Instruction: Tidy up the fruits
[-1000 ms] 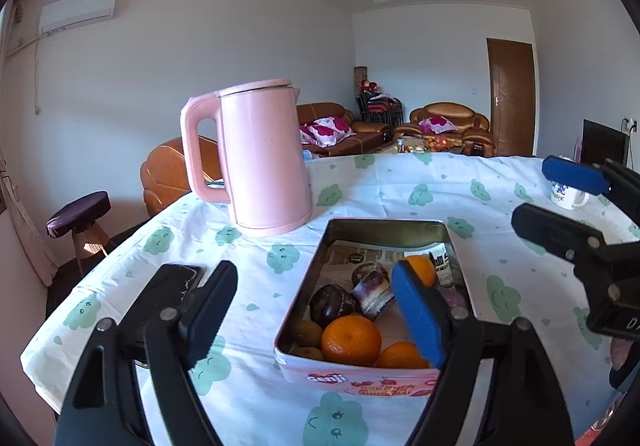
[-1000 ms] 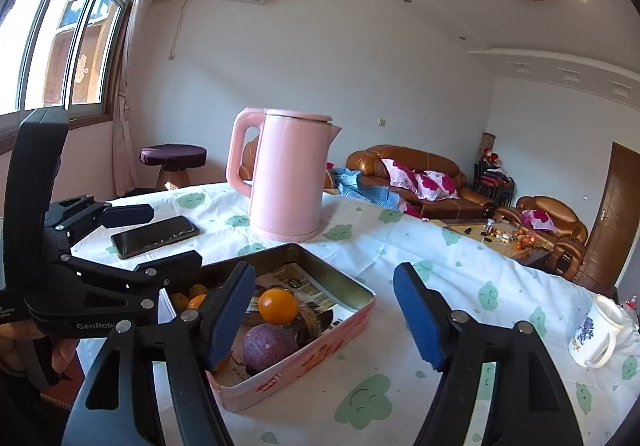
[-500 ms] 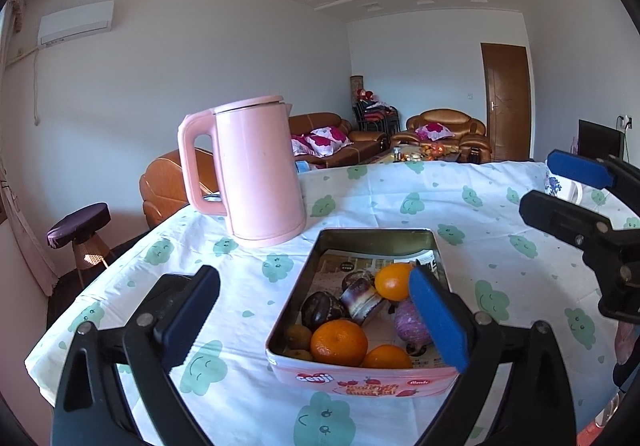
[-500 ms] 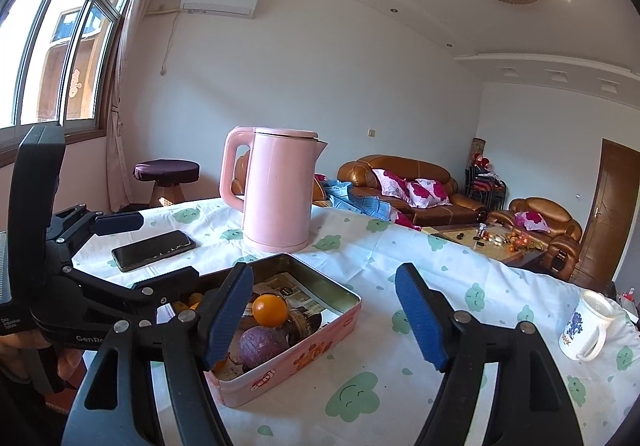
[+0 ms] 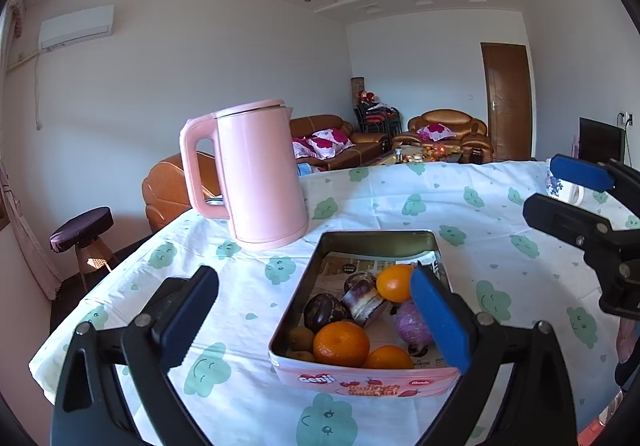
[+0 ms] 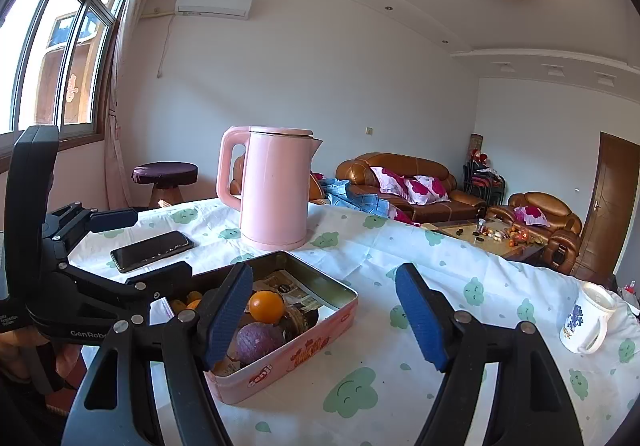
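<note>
both claws spread wide, nothing between the pads. left gripper [image 5: 316, 322] and right gripper [image 6: 324, 314] hang above the table [image 5: 460, 205], clear of the cloth.

all visible fruit sits inside the pink tin [image 5: 360, 380]: three oranges [image 5: 341, 344], a dark purple round fruit [image 5: 326, 312], a paler purple one [image 6: 256, 342], small brown ones at the near-left corner, probably kiwis [image 5: 301, 338]. also a short glass jar [image 5: 362, 298] lying tilted among them. none on the cloth in either view.

key relation: tin lies ahead of and below the left claw, offset toward its right finger; long axis runs away from that camera, toward the pink kettle [image 5: 256, 173]. from the right claw the tin sits off to its left-finger side. left hand looks the nearer, more square on.

fits either fruit gathered into the tin or a tin still to be sorted; can't tell which.

phone [image 6: 152, 250] and mug [image 6: 586, 320] sit well apart from the tin.
</note>
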A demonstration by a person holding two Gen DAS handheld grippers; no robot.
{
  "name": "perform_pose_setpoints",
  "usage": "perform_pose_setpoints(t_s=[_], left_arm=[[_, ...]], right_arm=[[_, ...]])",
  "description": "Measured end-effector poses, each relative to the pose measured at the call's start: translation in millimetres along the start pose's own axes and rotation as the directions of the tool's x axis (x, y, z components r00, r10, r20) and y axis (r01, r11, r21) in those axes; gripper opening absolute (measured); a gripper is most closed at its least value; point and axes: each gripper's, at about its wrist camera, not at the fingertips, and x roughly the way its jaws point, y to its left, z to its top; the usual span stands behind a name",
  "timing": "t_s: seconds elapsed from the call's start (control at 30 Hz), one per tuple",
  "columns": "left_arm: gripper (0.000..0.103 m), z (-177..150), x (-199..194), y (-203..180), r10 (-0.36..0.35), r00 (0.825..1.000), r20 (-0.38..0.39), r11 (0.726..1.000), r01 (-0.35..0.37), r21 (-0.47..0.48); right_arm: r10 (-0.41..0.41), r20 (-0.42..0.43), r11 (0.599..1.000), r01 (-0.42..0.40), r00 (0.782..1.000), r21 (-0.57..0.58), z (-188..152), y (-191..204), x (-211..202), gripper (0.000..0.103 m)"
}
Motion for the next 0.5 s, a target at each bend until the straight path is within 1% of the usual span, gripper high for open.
perform_pose_setpoints(t_s=[0.2, 0.33, 0.5], left_arm=[[0.101, 1.3, -3.0, -1.8, -0.001, 1.000, 0.008, 1.000, 0.001, 0.014], [0.101, 2.9, -5.8, -1.4, -0.003, 1.000, 0.017, 1.000, 0.002, 0.014], [0.103, 3.2, -6.9, -0.3, 0.000, 1.000, 0.021, 1.000, 0.000, 0.011]], right_arm=[[-0.005, -0.005, 1.000, 0.005, 1.000, 0.002, 0.3, -1.0, -1.6, 0.075], [-0.006, 0.009, 1.000, 0.006, 1.000, 0.009, 3.0, -2.4, -5.4, 0.075], [-0.010, 0.003, 1.000, 0.010, 1.000, 0.017, 2.1, -4.3, -4.6, 0.076]])
